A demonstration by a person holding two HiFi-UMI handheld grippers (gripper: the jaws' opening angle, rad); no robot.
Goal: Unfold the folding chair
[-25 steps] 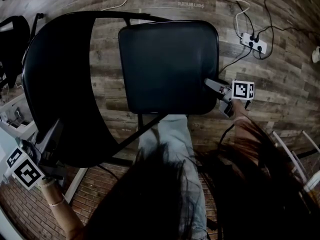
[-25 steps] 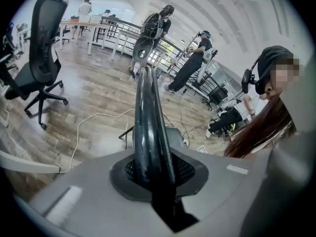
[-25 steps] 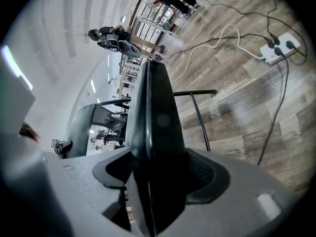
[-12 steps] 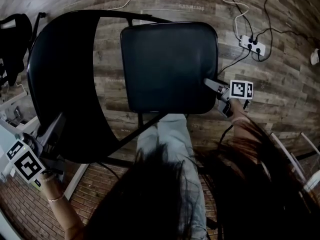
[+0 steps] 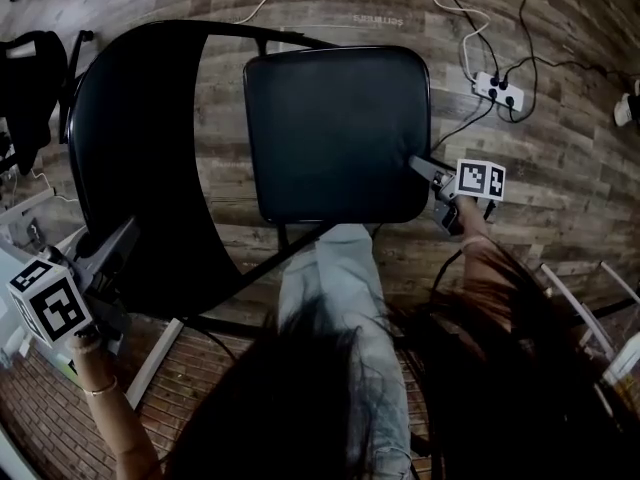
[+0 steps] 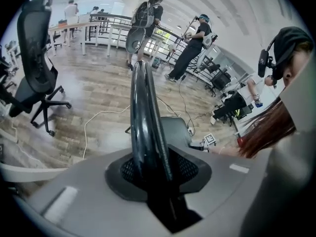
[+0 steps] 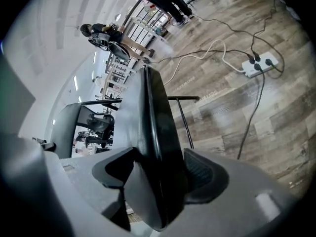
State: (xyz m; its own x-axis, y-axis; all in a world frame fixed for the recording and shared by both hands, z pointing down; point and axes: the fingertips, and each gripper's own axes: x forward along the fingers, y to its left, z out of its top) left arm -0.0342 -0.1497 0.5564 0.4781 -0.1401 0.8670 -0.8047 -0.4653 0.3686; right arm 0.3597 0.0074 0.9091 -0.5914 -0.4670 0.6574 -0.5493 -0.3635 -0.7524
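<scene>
Jaws of the left gripper (image 5: 112, 256), at 8 o'clock, have just been opening and now sit loose around the backrest (image 5: 140, 158), which has edged toward 3 o'clock. The right gripper (image 5: 425, 168) clamps the seat (image 5: 335, 133) at its 3 o'clock edge. The folding chair (image 5: 340, 193) stands centre-frame on the floor (image 5: 560, 158).

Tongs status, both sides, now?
Left tongs: just been opening, now open, chair backrest between them.
Right tongs: shut on the chair seat, at its edge.
</scene>
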